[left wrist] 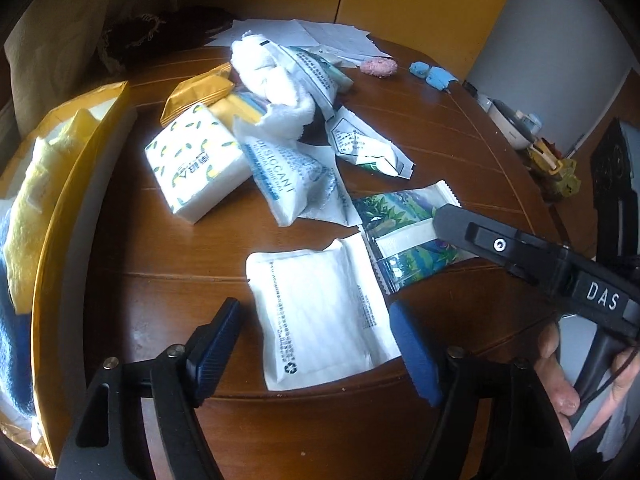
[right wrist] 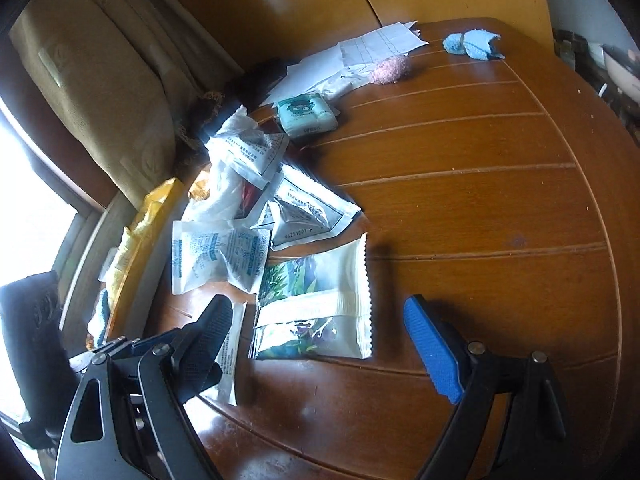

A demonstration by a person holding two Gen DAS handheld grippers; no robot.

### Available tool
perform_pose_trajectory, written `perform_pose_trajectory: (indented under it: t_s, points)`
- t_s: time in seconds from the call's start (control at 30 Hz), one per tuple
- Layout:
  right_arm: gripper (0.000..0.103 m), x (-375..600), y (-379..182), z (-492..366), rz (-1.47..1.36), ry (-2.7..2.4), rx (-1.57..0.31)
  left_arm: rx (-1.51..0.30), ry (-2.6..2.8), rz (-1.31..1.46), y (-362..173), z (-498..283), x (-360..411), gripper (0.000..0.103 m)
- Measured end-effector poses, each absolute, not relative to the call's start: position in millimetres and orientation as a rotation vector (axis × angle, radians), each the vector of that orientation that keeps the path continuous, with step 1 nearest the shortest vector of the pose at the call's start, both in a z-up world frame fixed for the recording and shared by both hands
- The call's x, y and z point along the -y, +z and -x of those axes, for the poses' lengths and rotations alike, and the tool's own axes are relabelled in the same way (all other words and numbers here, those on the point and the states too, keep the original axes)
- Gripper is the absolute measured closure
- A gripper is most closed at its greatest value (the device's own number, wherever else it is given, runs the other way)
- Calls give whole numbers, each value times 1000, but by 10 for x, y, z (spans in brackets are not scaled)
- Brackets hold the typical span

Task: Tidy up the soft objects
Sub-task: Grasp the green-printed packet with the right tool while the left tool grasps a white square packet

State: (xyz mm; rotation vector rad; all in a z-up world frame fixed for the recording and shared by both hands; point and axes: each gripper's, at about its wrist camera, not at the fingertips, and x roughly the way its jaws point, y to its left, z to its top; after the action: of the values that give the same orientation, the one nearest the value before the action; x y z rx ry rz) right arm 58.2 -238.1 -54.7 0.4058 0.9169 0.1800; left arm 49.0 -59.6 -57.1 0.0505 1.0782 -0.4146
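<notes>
Left wrist view: left gripper [left wrist: 320, 344] spread wide, nothing held, straddling a flat white printed paper sachet [left wrist: 320, 316] on the brown wooden slatted table [left wrist: 440, 128]; more soft packs heaped beyond it – white tissue pack with yellow-green leaf print [left wrist: 192, 160], white "DESICCANT" bag [left wrist: 288, 176], crumpled white cloth [left wrist: 276, 80]. Right wrist view: right gripper [right wrist: 320, 344] also wide and empty, its fingers either side of a white wet-wipe pack with green leaf picture [right wrist: 316, 304], not touching it. A yellow bag [left wrist: 52, 208] sits at the table's left edge.
</notes>
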Motion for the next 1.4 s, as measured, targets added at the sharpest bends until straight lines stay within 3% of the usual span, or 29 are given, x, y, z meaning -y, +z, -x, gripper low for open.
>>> perform_pose_trajectory:
  t_s: [0.13,0.2,0.27,0.37,0.47,0.5,0.67,0.73,1.4]
  points:
    - [16,2273,-549,-610,-345,155,-920,-1021,-361,-192,-627,-433,750,23]
    - [17,2207,-556,-614,-294,134,-921,-1005,-357,-185,-624,-424,740,28]
    - [25,2147,-563,-606,-246,108,-923,-988,-350,-179,-615,-423,711,42]
    - [37,2103,-573,-575,-214,96,-917,-974,-356,-173,-612,-434,667,49]
    - [54,2098,-575,-564,-201,62,-915,-959,-361,-173,-609,-421,658,52]
    - [55,2107,-574,-563,-211,68,-916,-952,-360,-172,-611,-405,654,52]
    - [86,2204,-525,-509,-285,82,-894,-938,-365,-155,-609,-396,623,54]
    - [90,2276,-495,-479,-336,102,-886,-941,-370,-135,-599,-391,597,54]
    - [99,2191,252,-139,-347,186,-701,-915,-477,79,-252,-309,307,55]
